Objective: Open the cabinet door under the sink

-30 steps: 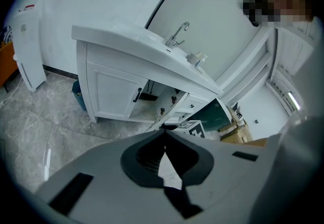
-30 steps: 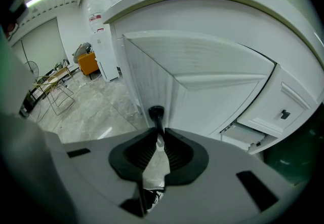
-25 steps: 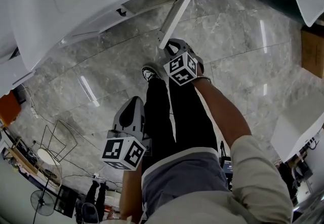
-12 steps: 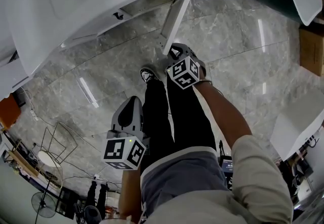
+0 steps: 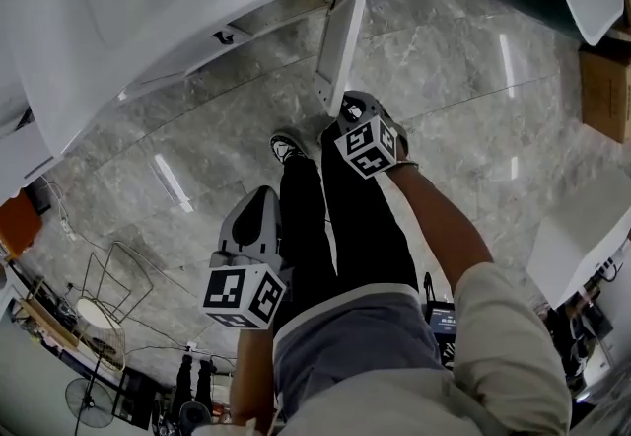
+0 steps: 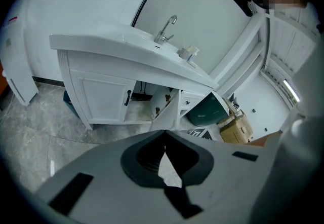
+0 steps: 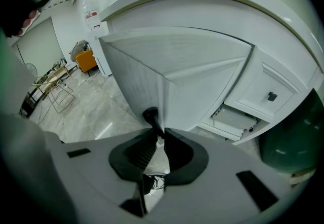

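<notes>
Right gripper [image 7: 161, 136] has its fingers clenched on the black handle [image 7: 150, 116] of the door [image 7: 136, 78]. The handle is pinched right at the fingertips and its knob pokes out just above them. The door stands swung out from the cabinet [image 6: 98, 97] under the sink [image 6: 142, 36]. From the head view it juts out over the floor [image 5: 197, 128], with the gripper at its outer end. Left gripper [image 6: 164, 148] hangs low beside the person's leg [image 5: 306, 227], well apart from the door, fingers pressed together with nothing between them.
</notes>
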The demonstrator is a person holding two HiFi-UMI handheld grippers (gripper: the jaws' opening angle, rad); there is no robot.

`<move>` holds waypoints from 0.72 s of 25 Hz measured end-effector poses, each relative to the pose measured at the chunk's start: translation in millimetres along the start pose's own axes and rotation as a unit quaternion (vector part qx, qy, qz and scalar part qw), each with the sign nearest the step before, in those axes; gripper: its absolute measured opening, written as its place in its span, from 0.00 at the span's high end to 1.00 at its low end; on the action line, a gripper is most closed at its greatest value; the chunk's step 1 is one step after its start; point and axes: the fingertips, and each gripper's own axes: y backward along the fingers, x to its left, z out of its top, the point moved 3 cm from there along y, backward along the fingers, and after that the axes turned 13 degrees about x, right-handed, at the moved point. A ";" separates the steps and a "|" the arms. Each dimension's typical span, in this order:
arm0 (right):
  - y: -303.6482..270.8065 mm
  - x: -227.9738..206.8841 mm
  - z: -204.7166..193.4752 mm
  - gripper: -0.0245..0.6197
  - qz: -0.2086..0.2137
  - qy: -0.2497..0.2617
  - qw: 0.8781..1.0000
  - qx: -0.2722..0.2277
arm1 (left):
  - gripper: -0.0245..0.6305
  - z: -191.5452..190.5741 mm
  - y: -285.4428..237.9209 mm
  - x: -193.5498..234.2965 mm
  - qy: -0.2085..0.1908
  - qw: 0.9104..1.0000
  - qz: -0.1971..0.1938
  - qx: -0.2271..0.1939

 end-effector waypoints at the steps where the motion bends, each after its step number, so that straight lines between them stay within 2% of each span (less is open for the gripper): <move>1: 0.8 -1.7 -2.4 0.88 0.000 -0.004 1.000 0.001 | 0.96 1.1 -0.4 -0.3 0.000 1.000 -0.001 0.000; 10: 8.4 -23.1 -29.9 0.88 -0.007 -0.039 0.999 0.004 | 0.96 3.1 -9.2 -9.7 0.001 1.000 -0.009 0.008; 18: 16.5 -49.0 -57.2 0.89 -0.023 -0.051 0.998 0.012 | 0.96 4.6 -19.3 -23.9 -0.010 1.000 -0.014 0.015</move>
